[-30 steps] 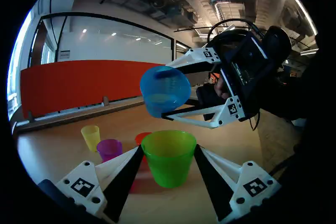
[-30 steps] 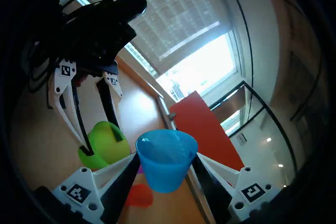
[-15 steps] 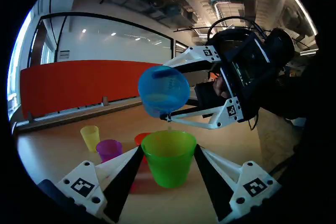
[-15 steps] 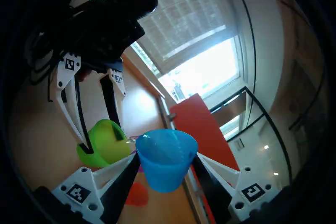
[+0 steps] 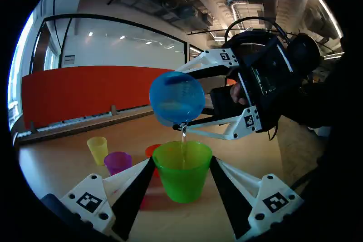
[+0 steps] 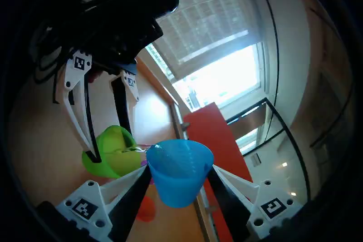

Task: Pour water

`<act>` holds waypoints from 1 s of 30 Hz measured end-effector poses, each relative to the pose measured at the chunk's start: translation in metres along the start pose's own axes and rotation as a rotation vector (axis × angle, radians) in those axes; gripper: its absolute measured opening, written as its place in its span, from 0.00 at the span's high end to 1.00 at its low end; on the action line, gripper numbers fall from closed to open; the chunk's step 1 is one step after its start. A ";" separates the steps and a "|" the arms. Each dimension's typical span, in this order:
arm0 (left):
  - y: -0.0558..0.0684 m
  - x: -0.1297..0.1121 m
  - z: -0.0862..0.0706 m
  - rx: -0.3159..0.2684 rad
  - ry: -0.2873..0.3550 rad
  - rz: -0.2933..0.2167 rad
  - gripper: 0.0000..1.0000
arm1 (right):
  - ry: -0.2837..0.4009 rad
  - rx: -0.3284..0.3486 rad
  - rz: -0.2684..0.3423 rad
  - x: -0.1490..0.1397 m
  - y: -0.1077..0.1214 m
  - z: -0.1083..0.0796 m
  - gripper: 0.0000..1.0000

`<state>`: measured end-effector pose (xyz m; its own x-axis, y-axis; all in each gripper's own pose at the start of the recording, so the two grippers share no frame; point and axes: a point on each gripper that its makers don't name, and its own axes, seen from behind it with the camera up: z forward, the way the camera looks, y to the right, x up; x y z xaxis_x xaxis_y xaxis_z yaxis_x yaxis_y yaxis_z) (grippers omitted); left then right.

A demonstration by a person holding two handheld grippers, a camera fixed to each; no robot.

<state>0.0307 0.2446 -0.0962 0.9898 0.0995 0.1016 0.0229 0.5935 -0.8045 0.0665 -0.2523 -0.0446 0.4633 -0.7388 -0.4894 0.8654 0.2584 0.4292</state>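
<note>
Left gripper view: left tongs (image 5: 181, 160) clamped on green cup (image 5: 181, 180), upright on the surface (image 5: 59, 169). Right tongs (image 5: 180, 99) grip blue cup (image 5: 177, 96), tipped over just above the green cup. Thin water stream (image 5: 183, 138) drops from its lip into the green cup. Yellow cup (image 5: 98, 148), purple cup (image 5: 117, 161) and red cup (image 5: 153, 150) sit behind the green cup, to its left.

Right gripper view: both right-tong fingers press the blue cup. Green cup is just past its lip, water running across.

Left gripper view is aimed level, close behind the green cup (image 5: 183, 176); right gripper view is rolled sideways, close behind the blue cup (image 6: 180, 178). Both cups are shared.
</note>
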 end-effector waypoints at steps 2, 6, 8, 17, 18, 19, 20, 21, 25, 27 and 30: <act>0.000 0.000 0.000 -0.001 0.000 0.001 0.13 | 0.000 -0.001 -0.002 0.000 0.000 0.000 0.12; 0.001 0.000 0.000 -0.002 0.000 0.000 0.13 | 0.001 -0.002 -0.005 0.002 0.001 0.000 0.12; 0.001 0.000 0.000 -0.002 0.001 0.000 0.13 | 0.001 -0.001 -0.008 0.003 0.002 0.000 0.12; 0.001 0.000 0.000 -0.003 0.002 0.000 0.13 | 0.000 0.001 -0.023 0.002 0.004 -0.001 0.12; 0.001 0.000 0.000 -0.003 0.002 0.000 0.13 | -0.001 0.001 -0.026 0.002 0.004 -0.001 0.12; 0.001 0.000 0.000 -0.003 0.002 0.001 0.13 | -0.002 0.000 -0.029 0.001 0.004 -0.001 0.12; 0.001 0.000 0.000 -0.003 0.002 0.002 0.13 | -0.004 0.000 -0.033 0.001 0.004 -0.001 0.12; 0.001 0.000 0.000 -0.003 0.002 0.001 0.13 | -0.004 0.000 -0.034 0.000 0.005 -0.001 0.12; 0.001 0.000 0.001 -0.003 0.002 0.000 0.13 | -0.004 -0.001 -0.038 0.000 0.006 -0.001 0.12; 0.001 0.000 0.001 -0.004 0.002 -0.001 0.13 | -0.004 -0.001 -0.040 0.000 0.006 -0.001 0.12; 0.001 0.000 0.001 -0.004 0.003 0.000 0.13 | -0.005 -0.002 -0.044 0.000 0.007 -0.001 0.12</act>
<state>0.0307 0.2461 -0.0969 0.9902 0.0974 0.1003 0.0236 0.5906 -0.8066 0.0726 -0.2501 -0.0425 0.4239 -0.7525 -0.5040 0.8853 0.2267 0.4061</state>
